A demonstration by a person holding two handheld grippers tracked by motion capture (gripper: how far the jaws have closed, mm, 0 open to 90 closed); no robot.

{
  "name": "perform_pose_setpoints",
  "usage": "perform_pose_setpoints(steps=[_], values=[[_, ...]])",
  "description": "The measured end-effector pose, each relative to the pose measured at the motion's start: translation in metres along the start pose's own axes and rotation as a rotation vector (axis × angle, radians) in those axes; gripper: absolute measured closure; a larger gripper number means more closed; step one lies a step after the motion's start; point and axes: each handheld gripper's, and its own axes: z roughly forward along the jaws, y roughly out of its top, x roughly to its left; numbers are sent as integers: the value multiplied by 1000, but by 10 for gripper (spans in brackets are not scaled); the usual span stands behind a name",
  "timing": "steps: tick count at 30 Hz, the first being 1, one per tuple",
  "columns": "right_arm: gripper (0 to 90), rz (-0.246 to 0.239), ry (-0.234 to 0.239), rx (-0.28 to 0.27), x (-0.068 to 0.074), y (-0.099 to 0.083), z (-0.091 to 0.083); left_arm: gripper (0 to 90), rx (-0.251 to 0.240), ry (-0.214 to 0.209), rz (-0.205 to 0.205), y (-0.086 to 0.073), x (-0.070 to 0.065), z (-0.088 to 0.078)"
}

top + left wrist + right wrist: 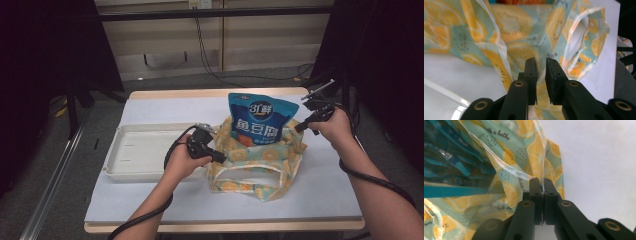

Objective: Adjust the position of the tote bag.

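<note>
At the near edge of the tabletop (150, 210) we see the person's two forearms coming in, each hand holding a claw against a lemon-print cloth bag (260, 162) that lies on the white cover. The left claw (221, 157) sits at the bag's left side; in the left gripper view (541, 68) its jaws stand slightly apart with a narrow gap between them, the printed fabric (519, 50) right in front, and we cannot tell whether any cloth is caught there. To its left a shallow white tray (142, 150) rests on the tabletop, just beside the bag. Farther over, the right claw (298, 127) meets the bag's right edge; in the right gripper view (542, 187) its jaws are pressed together on a fold of the fabric (531, 152). Between the two claws a blue snack pouch (262, 119) stands upright in the bag's mouth, its top half rising above the cloth. Beyond the tabletop we make out a pale wall panel (210, 40) with dark cables hanging across it.
</note>
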Motion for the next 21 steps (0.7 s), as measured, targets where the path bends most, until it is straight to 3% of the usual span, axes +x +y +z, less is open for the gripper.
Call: perform_pose_setpoints(steps=[2,3,4,5,7,10,11,12,18,21], values=[[859,2,-6,1,1,0,-3,736,-29,-18,3,3,1,-4],[840,2,-4,-5,2,-1,-3,722,-20,-3,12,6,2,-8],[824,-3,-3,-4,2,-1,-3,699,-46,-8,5,8,2,-8],[808,-7,1,-6,2,-2,-4,691,-22,17,17,10,2,-11],[762,-1,1,-7,3,-3,-5,687,-48,18,12,13,3,-12],[693,-17,-2,-3,3,-4,-6,692,-64,53,8,18,8,-13],[682,1,-14,-3,4,-5,-6,702,-54,60,6,20,10,-14],[663,-20,-5,-18,3,-6,-6,704,-77,57,6,21,11,-13],[618,-8,-7,-12,4,-13,-13,707,-72,107,6,29,17,-16],[577,-17,-9,-16,5,-16,-17,713,-83,104,-4,31,21,-14]])
